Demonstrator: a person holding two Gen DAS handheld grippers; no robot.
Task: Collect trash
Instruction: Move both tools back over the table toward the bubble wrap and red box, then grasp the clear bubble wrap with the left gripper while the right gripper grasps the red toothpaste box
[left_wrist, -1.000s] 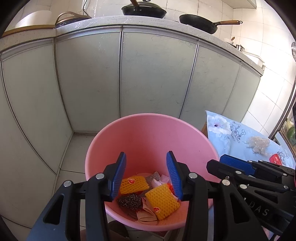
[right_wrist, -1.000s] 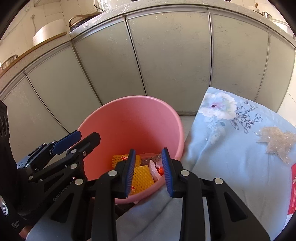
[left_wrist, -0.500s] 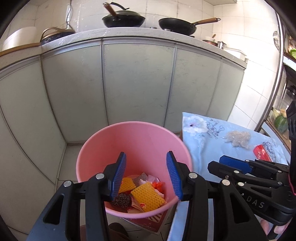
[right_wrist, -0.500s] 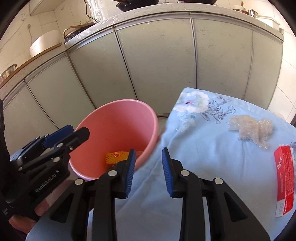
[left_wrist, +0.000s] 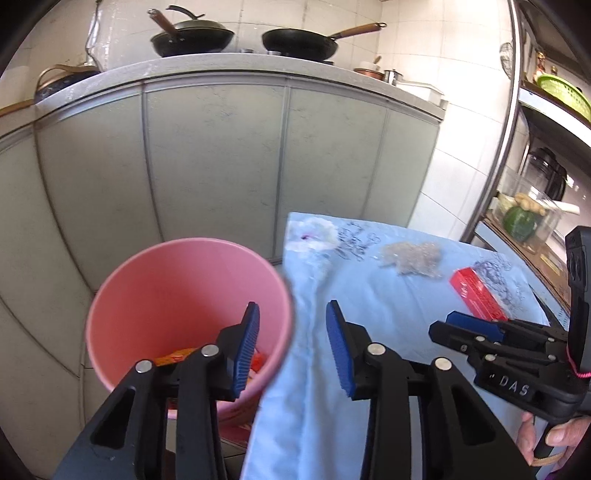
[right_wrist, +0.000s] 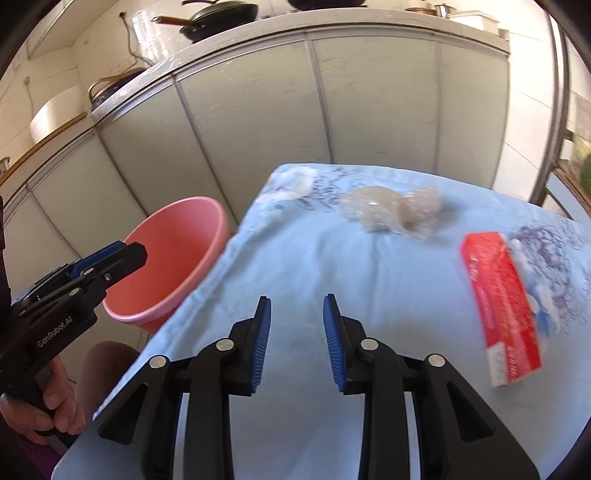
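Left wrist view, right gripper (left_wrist: 465, 325) lettered "DAS", left gripper (right_wrist: 110, 258) "GenRobot.AI"

One round pink plastic bucket (left_wrist: 184, 295) stands beside the surface covered by one light-blue floral cloth (right_wrist: 332, 280). On the cloth lie two loose items: one crumpled clear plastic wrapper (right_wrist: 393, 208) and one flat red rectangular carton (right_wrist: 502, 306). Two black two-finger grippers with blue pads are present, the left gripper (left_wrist: 291, 347) and the right gripper (right_wrist: 297, 341), both with jaws apart. On the tiled kitchen counter (left_wrist: 229, 62) stand two black frying pans, one lidded (left_wrist: 192, 35) and one without lid (left_wrist: 301, 40).
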